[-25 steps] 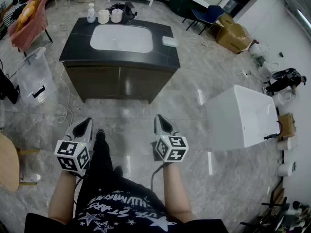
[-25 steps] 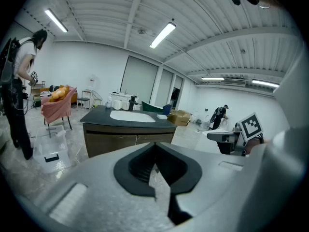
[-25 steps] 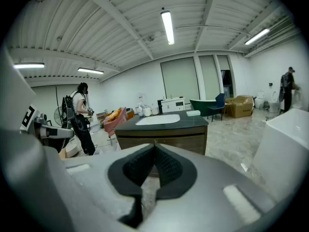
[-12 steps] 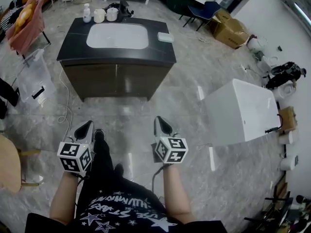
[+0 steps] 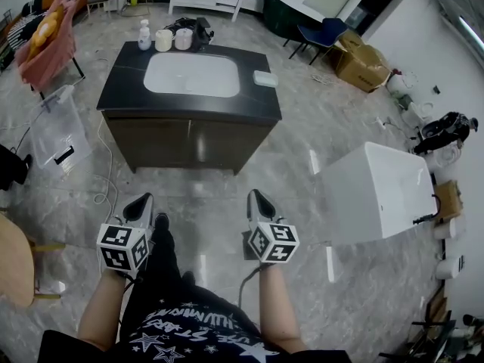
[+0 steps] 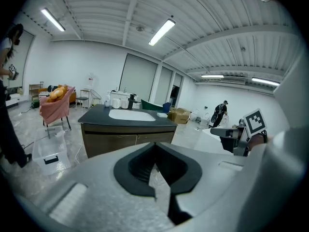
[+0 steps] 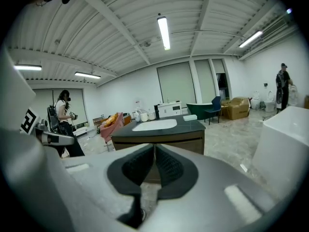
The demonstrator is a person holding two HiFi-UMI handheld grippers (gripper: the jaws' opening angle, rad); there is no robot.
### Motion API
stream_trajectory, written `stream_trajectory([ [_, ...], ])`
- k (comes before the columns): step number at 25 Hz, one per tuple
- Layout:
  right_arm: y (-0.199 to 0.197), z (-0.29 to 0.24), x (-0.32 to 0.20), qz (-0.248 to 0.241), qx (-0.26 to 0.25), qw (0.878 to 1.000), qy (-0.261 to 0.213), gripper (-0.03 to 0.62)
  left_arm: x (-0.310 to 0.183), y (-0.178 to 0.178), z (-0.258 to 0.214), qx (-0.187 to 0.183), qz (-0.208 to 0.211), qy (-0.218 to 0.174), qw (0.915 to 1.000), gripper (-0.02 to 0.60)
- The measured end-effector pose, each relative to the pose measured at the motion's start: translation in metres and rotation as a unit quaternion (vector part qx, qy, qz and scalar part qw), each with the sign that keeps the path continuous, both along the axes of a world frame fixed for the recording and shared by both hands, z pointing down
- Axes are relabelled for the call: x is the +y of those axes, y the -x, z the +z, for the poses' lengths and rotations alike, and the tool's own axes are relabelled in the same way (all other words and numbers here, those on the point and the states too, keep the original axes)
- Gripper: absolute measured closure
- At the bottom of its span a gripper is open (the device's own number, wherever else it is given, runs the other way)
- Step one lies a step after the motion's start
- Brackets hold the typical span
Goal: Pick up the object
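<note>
Seen closed, empty: left hand-held gripper (image 5: 142, 201), right hand-held gripper (image 5: 257, 197); object, possibly cups (image 5: 172, 39) at worktop's (image 5: 125, 82) far-left corner, is placed ahead, nearer left.

We record a dark-topped vanity cabinet (image 5: 121, 89) with an inset white basin (image 5: 191, 76) on the marble floor (image 5: 302, 127). A white bathtub (image 5: 378, 191) stands well apart, right. Cardboard boxes (image 5: 361, 63) and a blue chair (image 5: 327, 30) sit beyond; a clear plastic bin (image 5: 54, 131) stands left.
</note>
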State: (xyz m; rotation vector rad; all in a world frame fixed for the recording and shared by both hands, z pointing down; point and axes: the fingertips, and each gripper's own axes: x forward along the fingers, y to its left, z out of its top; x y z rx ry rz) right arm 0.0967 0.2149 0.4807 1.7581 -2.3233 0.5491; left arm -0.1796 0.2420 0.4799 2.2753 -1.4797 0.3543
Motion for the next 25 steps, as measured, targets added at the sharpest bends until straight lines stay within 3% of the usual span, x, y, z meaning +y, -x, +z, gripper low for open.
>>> stream_trajectory([
  [9, 0.03, 0.005, -0.108, -0.01, 0.005, 1.0, 0.015, 0.421, -0.107, 0.025, 0.005, 0.008, 0.003, 0.003, 1.0, 0.574],
  [17, 0.069, -0.003, -0.218, -0.011, 0.005, 1.0, 0.028, 0.404, -0.22, 0.058, -0.003, 0.015, 0.009, 0.012, 0.9998, 0.574],
  [25, 0.099, -0.009, -0.3, 0.003, 0.01, 0.999, 0.031, 0.404, -0.303, 0.076, -0.003, 0.021, 0.035, 0.02, 0.999, 0.574],
])
